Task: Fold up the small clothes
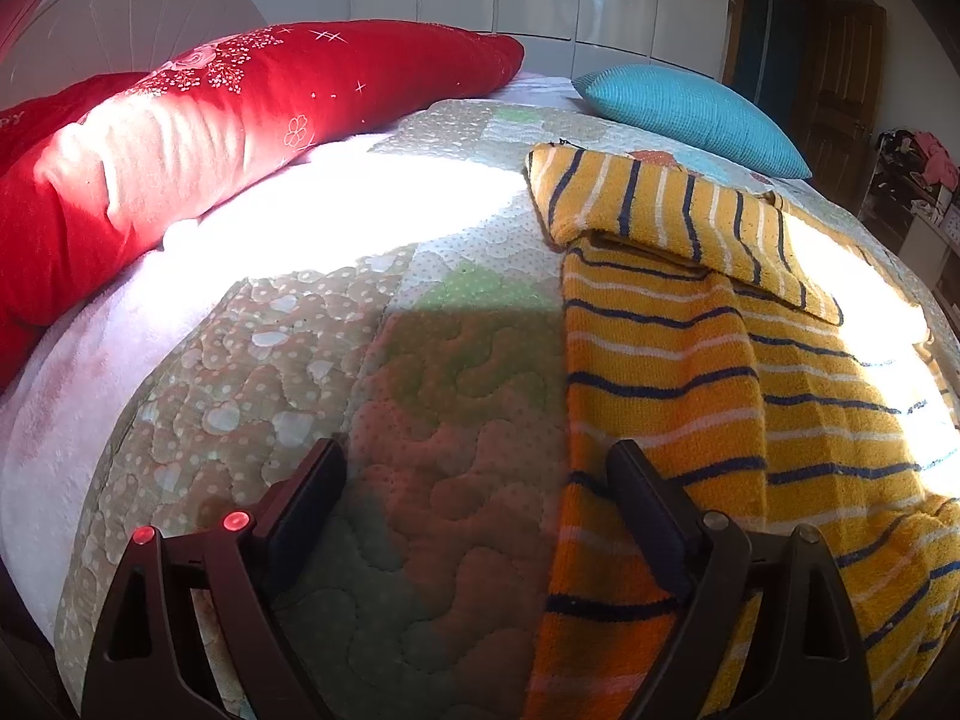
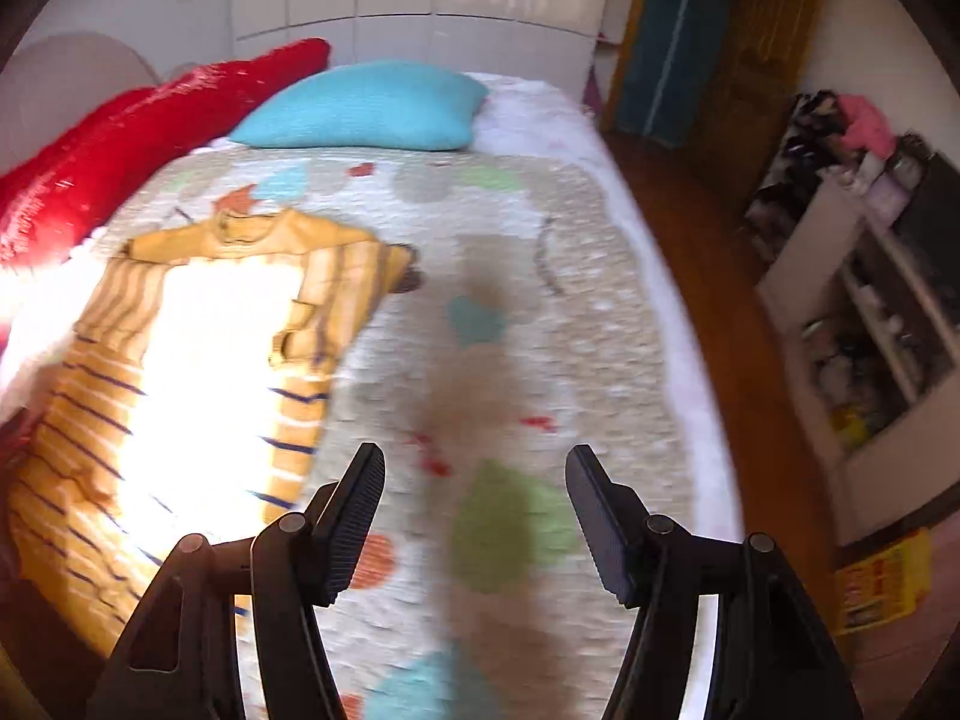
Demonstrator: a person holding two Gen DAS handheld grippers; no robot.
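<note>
A small yellow garment with navy and white stripes (image 1: 720,372) lies flat on the quilted bedspread (image 1: 420,420), one sleeve folded in across its body. It also shows in the right wrist view (image 2: 180,360), partly washed out by sunlight. My left gripper (image 1: 477,468) is open and empty, low over the quilt, with its right finger over the garment's left edge. My right gripper (image 2: 474,468) is open and empty, above the quilt (image 2: 510,300) to the right of the garment. The right wrist view is blurred.
A long red pillow (image 1: 240,120) lies along the left side by the white headboard (image 1: 120,18). A turquoise cushion (image 1: 696,114) sits at the far end of the bed. White shelves with clutter (image 2: 870,312) and wooden floor (image 2: 690,228) are to the right.
</note>
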